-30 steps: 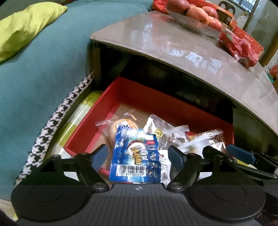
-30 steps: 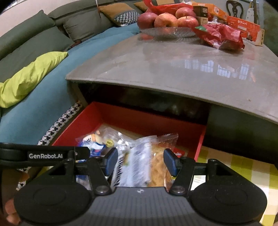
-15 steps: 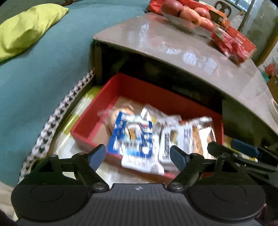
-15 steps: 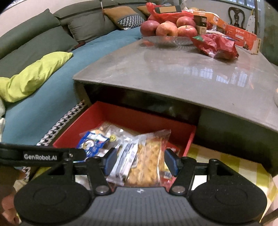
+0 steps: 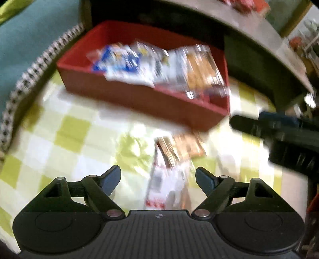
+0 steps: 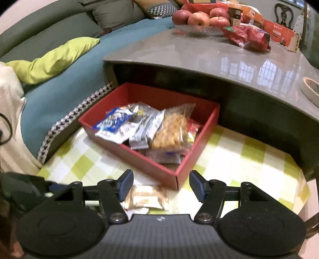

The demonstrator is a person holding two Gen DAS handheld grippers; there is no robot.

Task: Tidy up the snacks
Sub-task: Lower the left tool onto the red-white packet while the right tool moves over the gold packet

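Setting: green-and-white checked cloth [image 6: 235, 151] spread low beside a grey worktop [image 6: 199, 53] and a teal sofa [image 6: 59, 87].
Box: red box [image 6: 191, 159] sits on the cloth, half under the worktop's edge, holding a loose pile of snacks.
Change: a second ago each claw held a packet over the box; now the blue packet [image 6: 113, 121] and the waffle packet [image 6: 171, 131] both lie inside it, so two more snacks look sorted.
Left claw [image 5: 158, 176]: wide, nothing gripped, pulled back from the box; a blurred snack packet [image 5: 173, 159] lies on the cloth between its fingers, untouched.
Right claw [image 6: 160, 184]: jaws opening, nothing between the pads, also drawn back; the same loose packet [image 6: 145, 197] shows just below its fingers.
Task state: that packet on the cloth, just outside the box's near wall, is probably the next one to pick up.
Around: apples [image 6: 201, 17], a red bag [image 6: 247, 36] and an orange carton [image 6: 279, 32] on the worktop, well apart from the box.
In the way: both claws hover close together over one packet; the box's near wall stands between it and the pile.
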